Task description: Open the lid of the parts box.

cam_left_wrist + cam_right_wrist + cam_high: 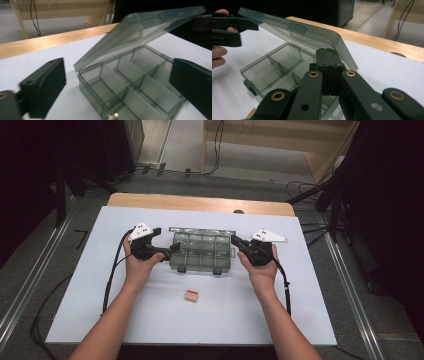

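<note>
Box [201, 251] sits btwn tools: left tool [159, 251] jaws apart, right tool [239, 243] jaws together under lid [294, 31].

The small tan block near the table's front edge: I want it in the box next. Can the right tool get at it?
Probably yes: the block lies alone on bare table, nothing around it. But the right tool is shut at the box.
</note>
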Demonstrator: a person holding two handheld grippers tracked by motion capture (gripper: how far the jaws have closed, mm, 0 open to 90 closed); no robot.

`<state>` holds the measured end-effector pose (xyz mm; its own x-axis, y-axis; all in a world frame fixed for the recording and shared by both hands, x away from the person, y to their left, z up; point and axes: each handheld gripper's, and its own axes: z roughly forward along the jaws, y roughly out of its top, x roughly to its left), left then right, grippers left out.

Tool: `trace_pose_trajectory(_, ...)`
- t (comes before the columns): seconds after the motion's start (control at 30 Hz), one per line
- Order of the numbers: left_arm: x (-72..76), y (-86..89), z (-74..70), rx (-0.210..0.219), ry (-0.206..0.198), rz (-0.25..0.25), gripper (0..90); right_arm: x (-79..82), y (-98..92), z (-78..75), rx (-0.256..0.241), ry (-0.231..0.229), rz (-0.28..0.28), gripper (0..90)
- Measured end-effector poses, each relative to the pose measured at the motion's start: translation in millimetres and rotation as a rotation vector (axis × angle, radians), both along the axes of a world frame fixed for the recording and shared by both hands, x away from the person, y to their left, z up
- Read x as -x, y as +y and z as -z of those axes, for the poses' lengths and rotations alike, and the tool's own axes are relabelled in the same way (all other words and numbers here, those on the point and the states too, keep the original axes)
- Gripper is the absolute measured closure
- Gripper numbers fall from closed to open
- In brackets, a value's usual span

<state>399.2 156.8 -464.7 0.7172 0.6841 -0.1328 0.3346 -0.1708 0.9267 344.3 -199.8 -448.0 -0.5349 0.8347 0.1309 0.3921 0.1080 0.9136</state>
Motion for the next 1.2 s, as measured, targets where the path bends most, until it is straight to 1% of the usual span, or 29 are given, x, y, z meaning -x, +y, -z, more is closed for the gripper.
trace_pose_trajectory(0.03,-2.0,0.1,0.0,-0.003,-0.009,-0.006,11.0,-0.7,0.1,-0.2,0.001,0.000,0.003,87.8)
trace_pose_trajectory(0.07,-4.6,-0.4,0.0,-0.010,-0.009,-0.013,16.2,-1.8,0.1,-0.6,0.002,0.000,0.003,87.8)
trace_pose_trajectory(0.1,-6.8,-0.8,0.0,-0.012,-0.006,-0.012,18.0,-2.8,0.1,-1.0,-0.001,-0.003,0.007,87.8)
trace_pose_trajectory(0.13,-8.1,-1.6,-0.5,-0.014,-0.015,-0.036,22.2,-3.3,0.4,-1.5,-0.005,-0.001,0.011,87.8)
trace_pose_trajectory(0.17,-8.2,-1.9,-0.7,-0.013,-0.018,-0.048,29.6,-4.1,0.6,-2.1,0.000,-0.003,0.013,87.8)
trace_pose_trajectory(0.2,-9.0,-2.0,-1.0,-0.010,-0.024,-0.057,32.8,-4.3,0.7,-2.3,0.001,-0.005,0.014,87.8)
trace_pose_trajectory(0.27,-9.9,-2.0,-1.2,-0.002,-0.020,-0.078,41.1,-5.5,0.9,-2.7,0.004,-0.012,0.017,87.8)
trace_pose_trajectory(0.3,-10.2,-2.2,-0.8,0.001,-0.021,-0.081,45.0,-6.0,0.8,-2.9,0.005,-0.012,0.018,87.8)
trace_pose_trajectory(0.37,-10.5,-3.5,-0.2,-0.001,-0.027,-0.098,50.1,-6.9,0.2,-3.2,0.007,-0.012,0.023,87.8)
trace_pose_trajectory(0.5,-10.1,-4.0,-2.2,0.005,-0.045,-0.110,59.3,-9.3,-1.1,-4.8,0.006,-0.014,0.032,87.8)
trace_pose_trajectory(0.63,-10.0,-3.9,-3.8,0.004,-0.056,-0.116,64.9,-10.5,-1.9,-6.2,0.012,-0.017,0.033,87.8)
trace_pose_trajectory(0.77,-9.6,-4.5,-5.0,0.024,-0.066,-0.114,68.2,-10.5,-4.0,-6.4,0.003,-0.018,0.033,87.8)
trace_pose_trajectory(0.83,-9.6,-5.3,-5.2,0.030,-0.065,-0.110,71.3,-10.4,-4.7,-6.4,0.005,-0.020,0.028,87.8)
trace_pose_trajectory(0.93,-9.9,-6.8,-4.6,0.034,-0.061,-0.121,76.0,-8.7,-5.3,-7.5,0.015,-0.026,0.021,87.7)
trace_pose_trajectory(1.0,-10.5,-6.9,-4.6,0.048,-0.046,-0.127,76.1,-7.1,-7.4,-8.4,0.022,-0.036,0.011,87.6)
trace_pose_trajectory(1.03,-10.5,-7.3,-4.6,0.056,-0.043,-0.129,76.7,-5.6,-10.3,-8.5,0.013,-0.046,0.008,87.1)
trace_pose_trajectory(1.07,-10.4,-7.6,-5.0,0.055,-0.040,-0.134,76.8,-5.3,-13.0,-8.3,0.010,-0.050,0.007,83.0)
trace_pose_trajectory(1.13,-10.4,-8.1,-5.0,0.058,-0.040,-0.139,76.9,-5.2,-19.4,-6.1,-0.009,-0.045,0.024,78.6)
trace_pose_trajectory(1.2,-10.5,-8.0,-5.1,0.060,-0.039,-0.140,77.2,-6.5,-26.6,-2.8,-0.031,-0.036,0.038,68.0)
